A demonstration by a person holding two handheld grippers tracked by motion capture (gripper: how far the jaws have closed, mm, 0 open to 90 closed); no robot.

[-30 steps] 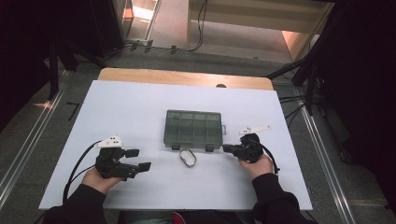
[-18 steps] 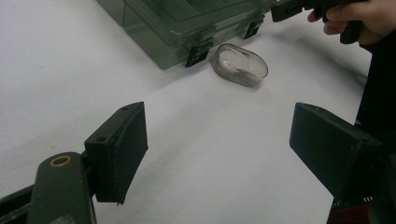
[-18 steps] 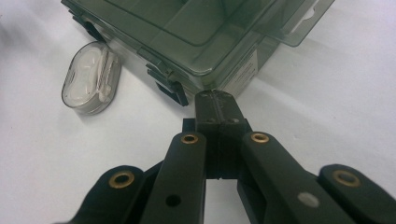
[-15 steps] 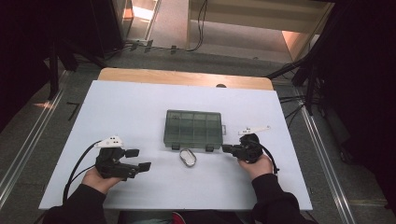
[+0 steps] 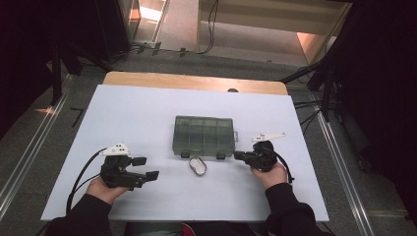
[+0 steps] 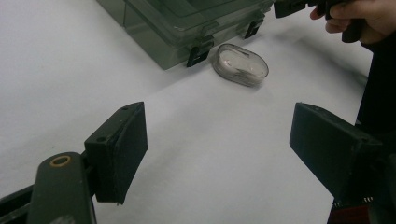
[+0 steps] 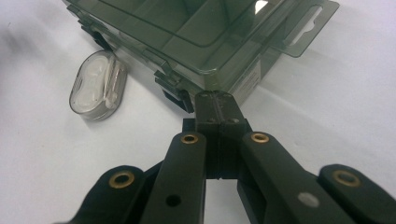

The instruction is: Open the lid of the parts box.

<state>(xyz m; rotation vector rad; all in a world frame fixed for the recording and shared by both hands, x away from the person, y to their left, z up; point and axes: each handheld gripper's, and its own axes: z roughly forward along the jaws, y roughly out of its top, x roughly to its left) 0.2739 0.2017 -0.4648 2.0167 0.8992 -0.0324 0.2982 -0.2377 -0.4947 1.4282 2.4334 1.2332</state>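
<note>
While both tools wait on the white table (image 5: 147,113), a small oval case (image 5: 197,165) lies just in front of a closed compartment box (image 5: 204,136).

From the left: the left gripper (image 5: 146,168) rests with jaws wide apart and empty, well clear of the case. That case looks light, rigid, smooth and likely slippery, best pinched across its narrow sides; something pale shows inside. The box seems stiff, thin plastic, its divided cells apparently empty, latches facing the person. The right gripper (image 5: 239,155) has jaws together, holding nothing, near the box's right latch.
</note>
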